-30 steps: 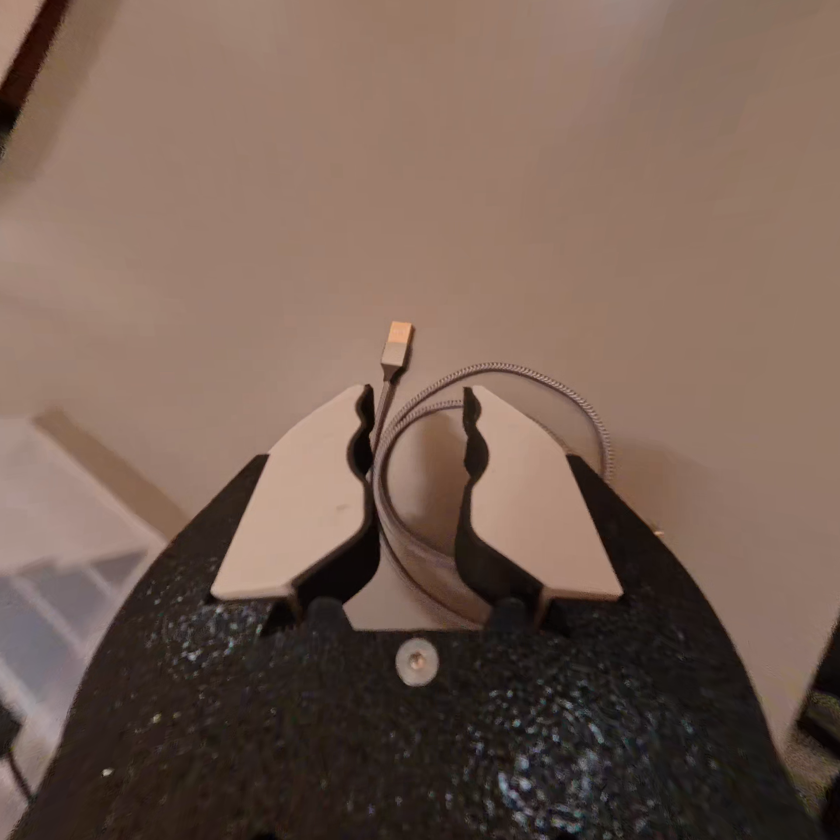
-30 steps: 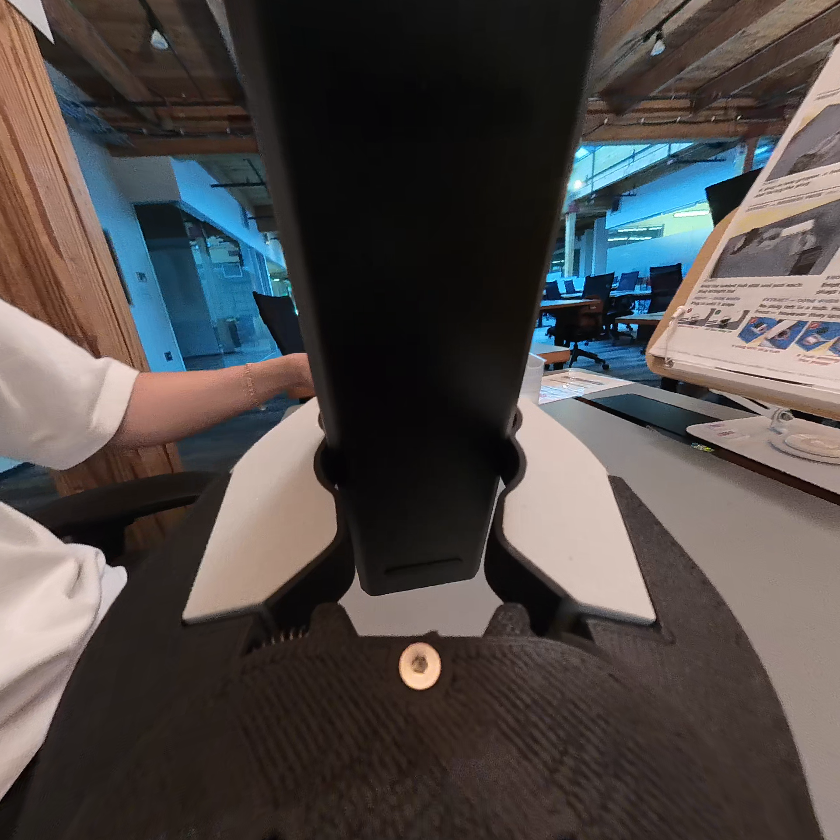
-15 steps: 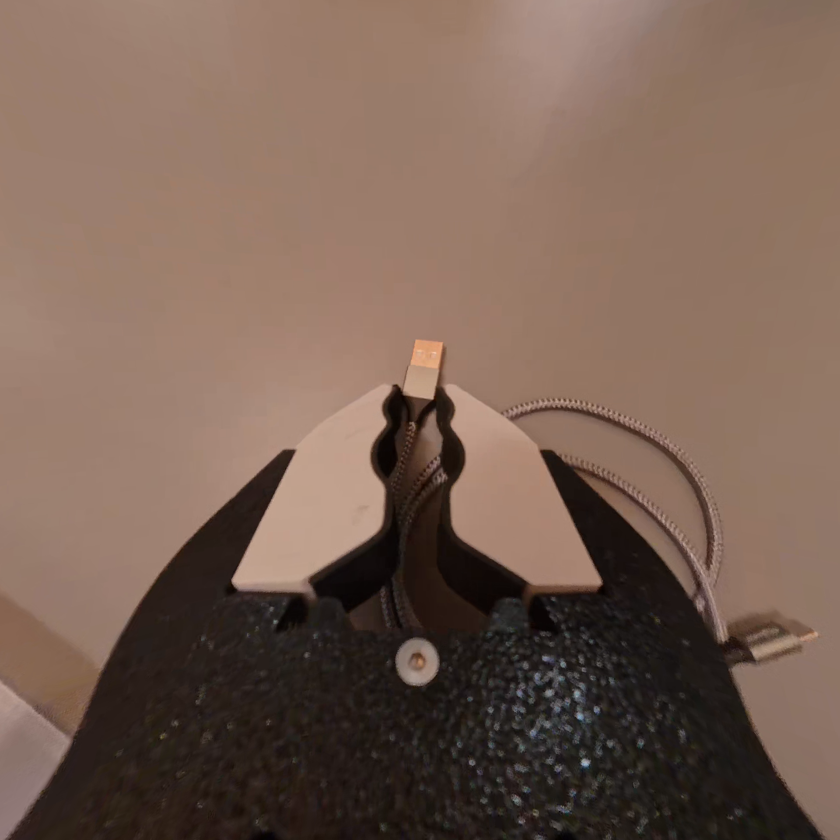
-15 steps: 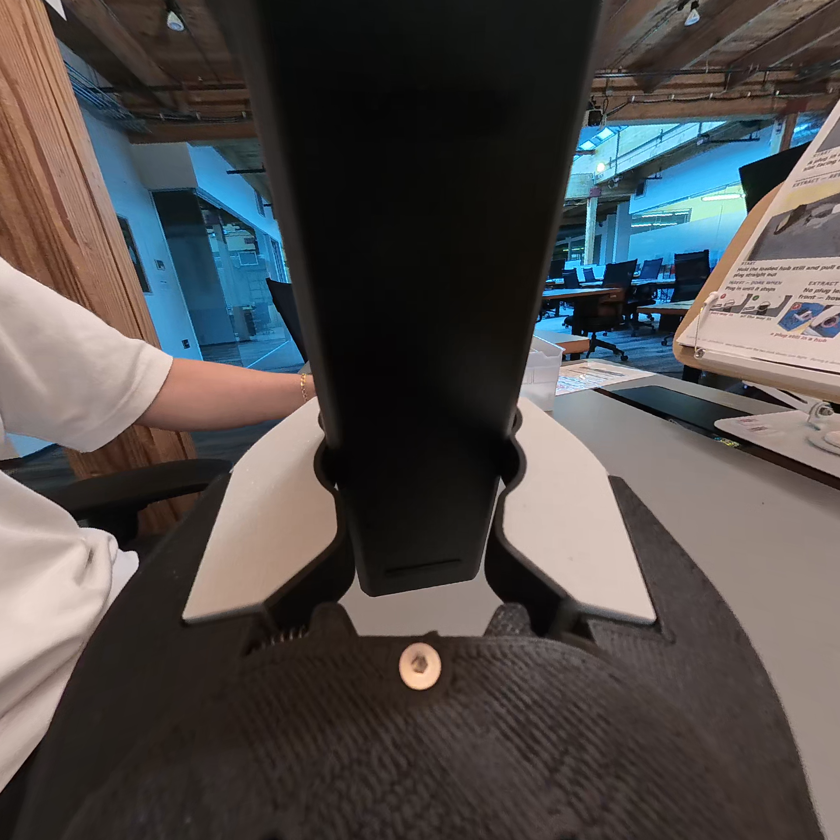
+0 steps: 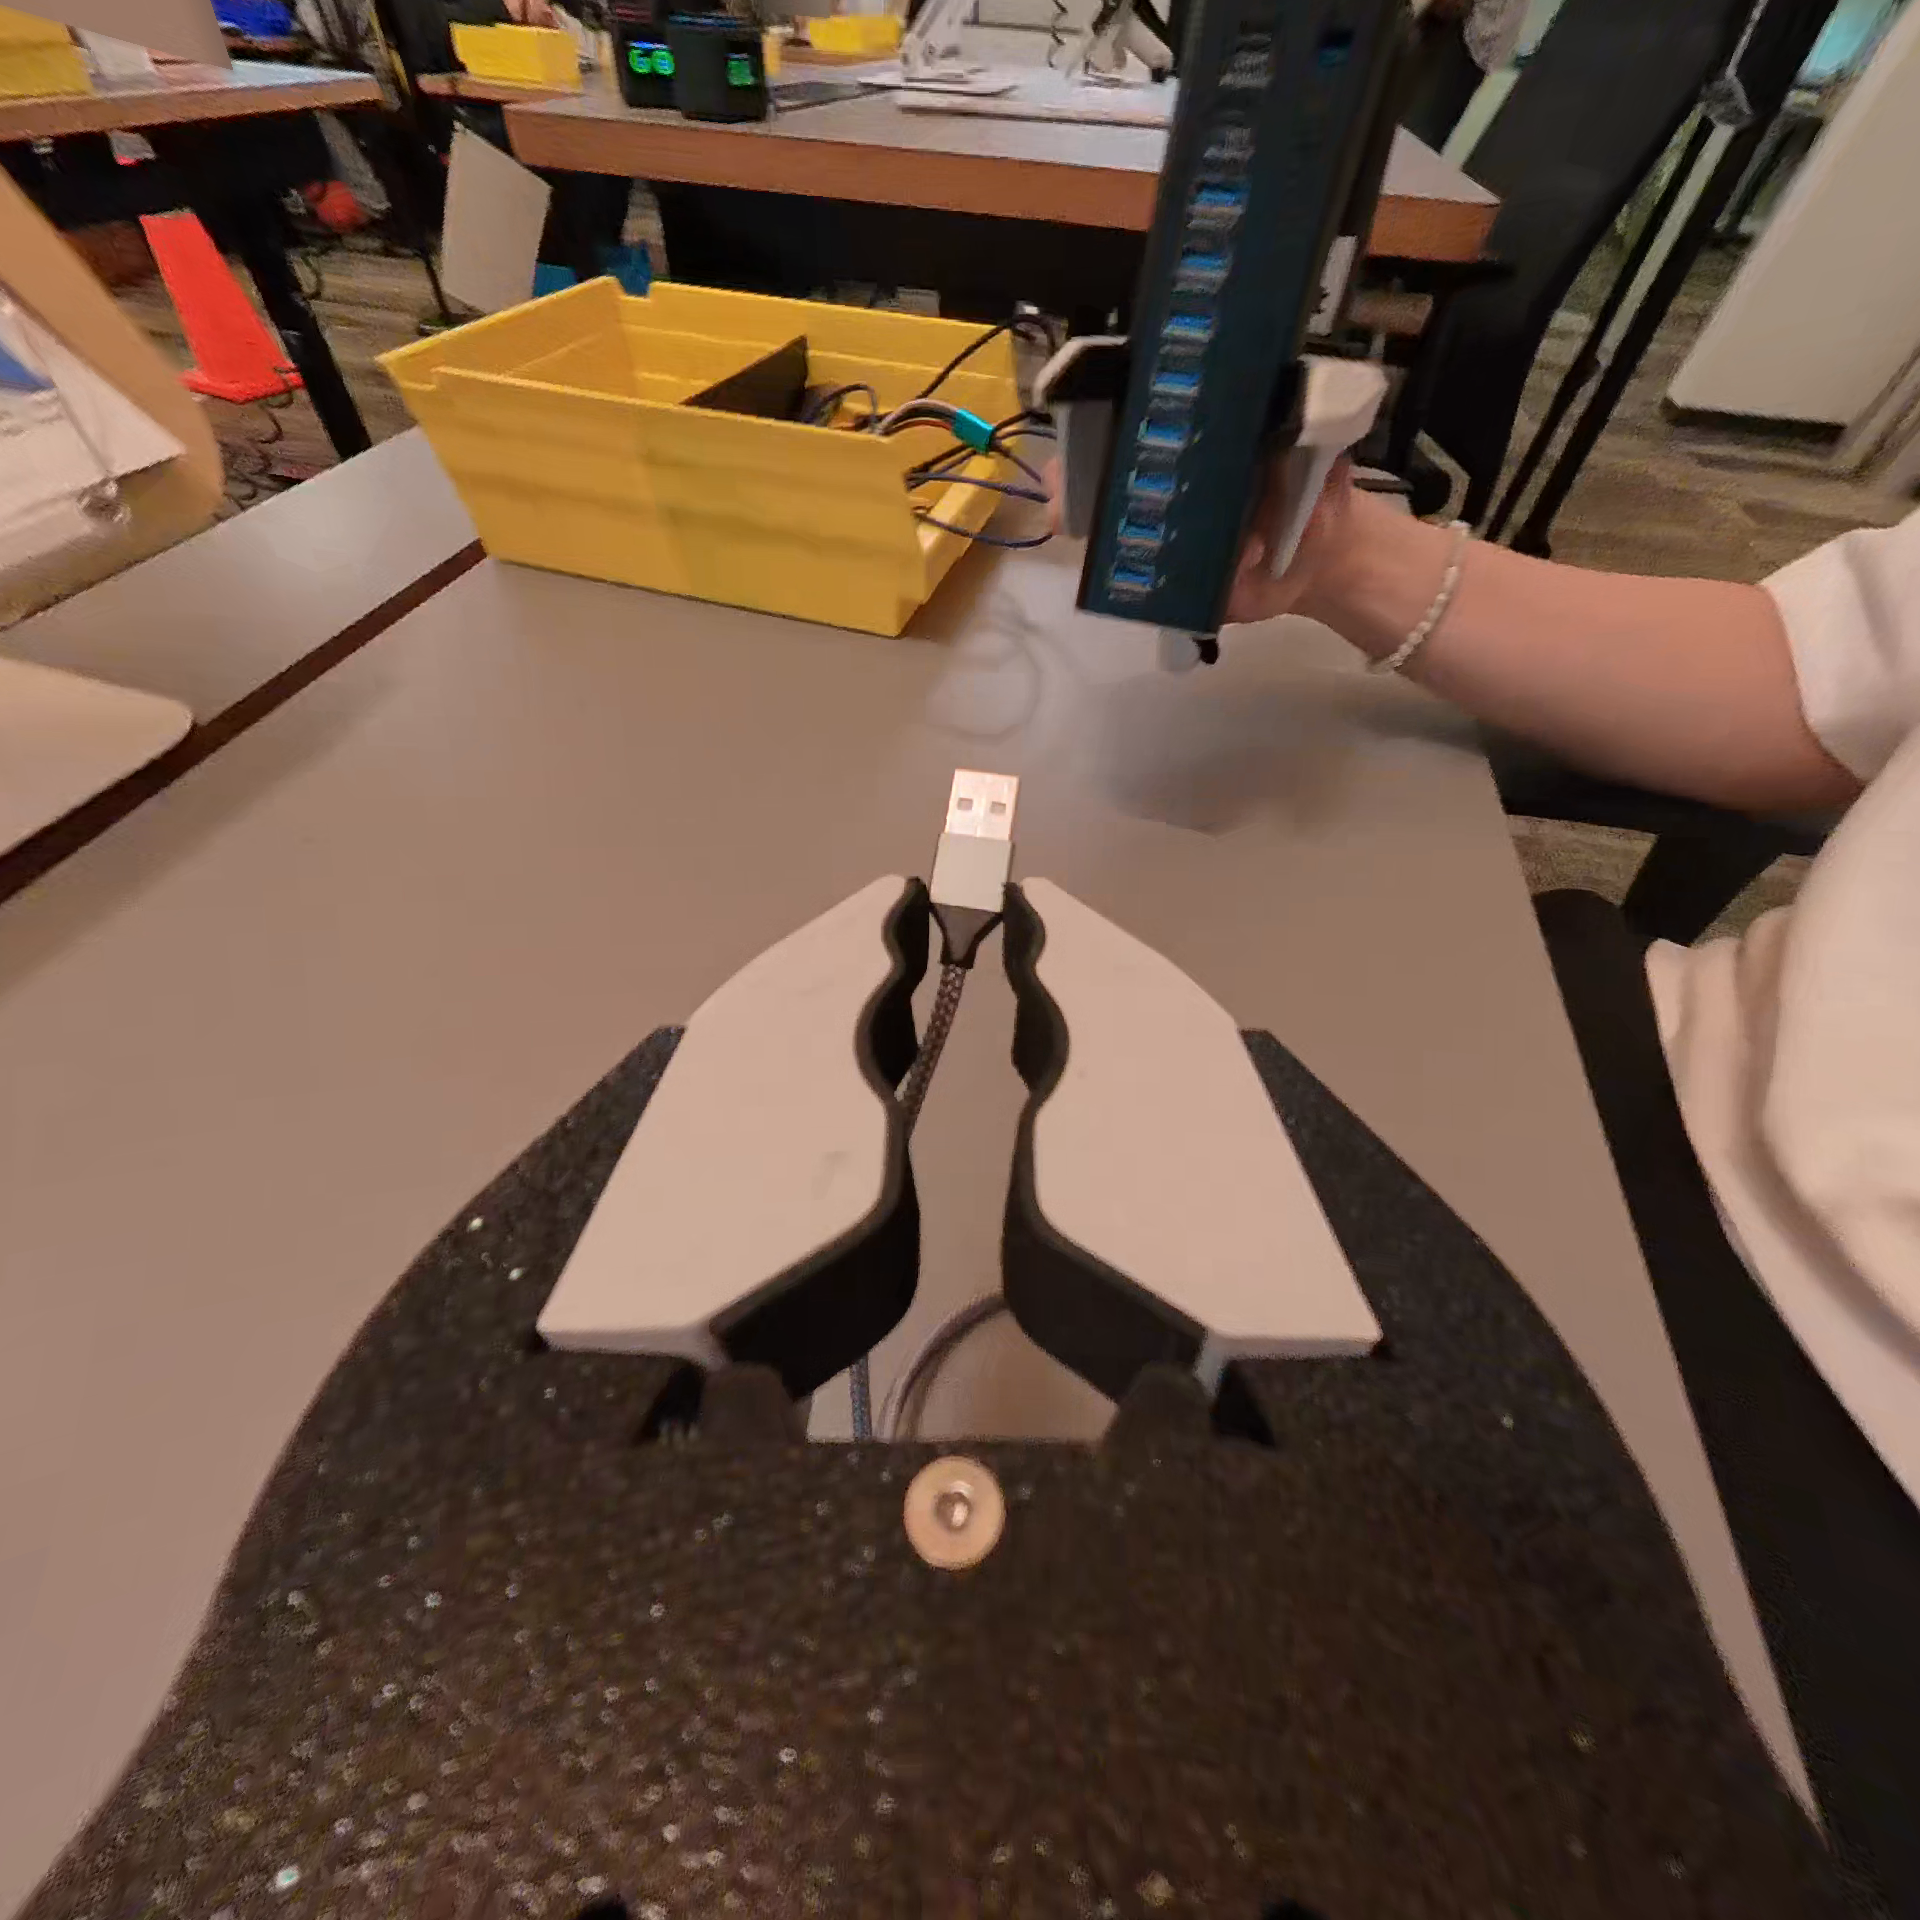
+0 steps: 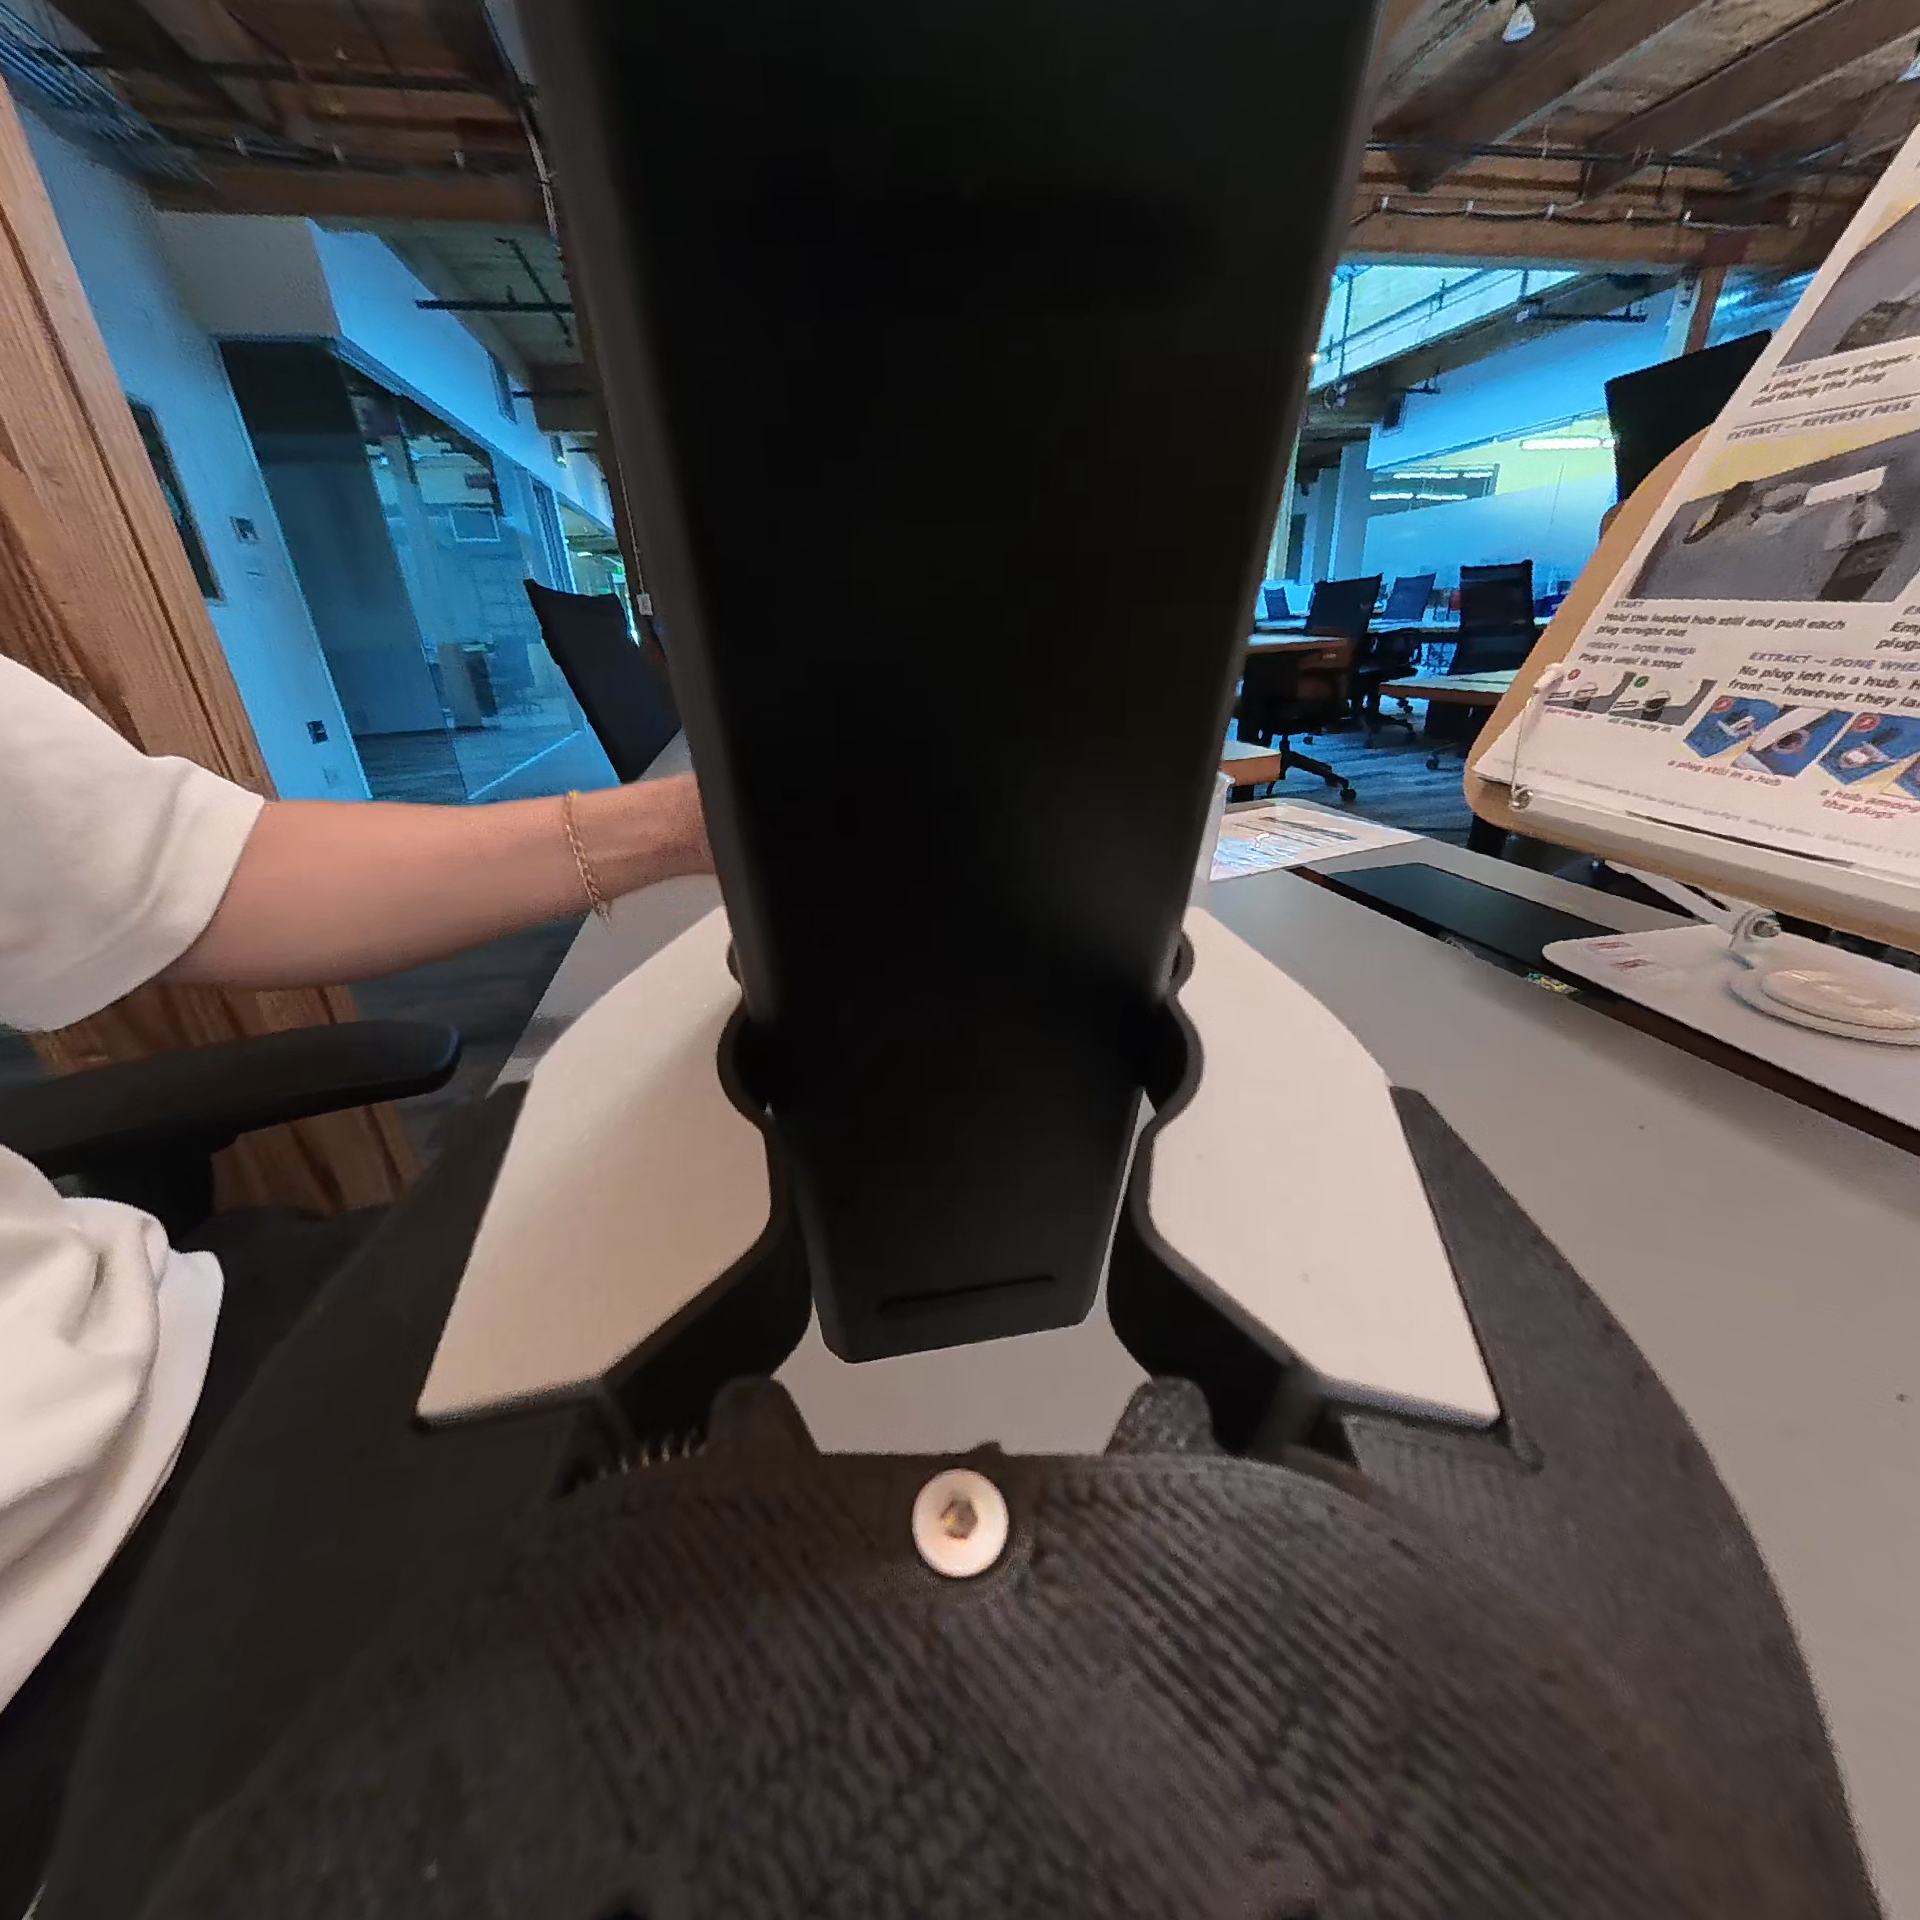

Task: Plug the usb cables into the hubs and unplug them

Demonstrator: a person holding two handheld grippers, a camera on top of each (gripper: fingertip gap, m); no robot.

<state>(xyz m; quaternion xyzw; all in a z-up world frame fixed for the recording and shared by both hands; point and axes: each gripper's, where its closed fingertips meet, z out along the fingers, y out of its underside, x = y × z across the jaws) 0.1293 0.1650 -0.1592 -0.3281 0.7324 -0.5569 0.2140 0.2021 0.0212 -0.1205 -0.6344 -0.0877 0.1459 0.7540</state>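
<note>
My left tongs (image 5: 961,899) have lifted off the tabletop (image 5: 520,852), now pinching the usb plug (image 5: 975,836) and aiming it toward the hub (image 5: 1195,343) gripped upright in my right tongs (image 6: 961,997); insertion comes next.

One silver braided USB cable (image 5: 975,847) and one long black multi-port hub (image 5: 1195,343) are visible. One yellow plastic bin (image 5: 665,457) sits on the grey bench (image 5: 416,883), and two grippers appear, left gripper (image 5: 964,894) and right gripper (image 6: 961,997).
</note>
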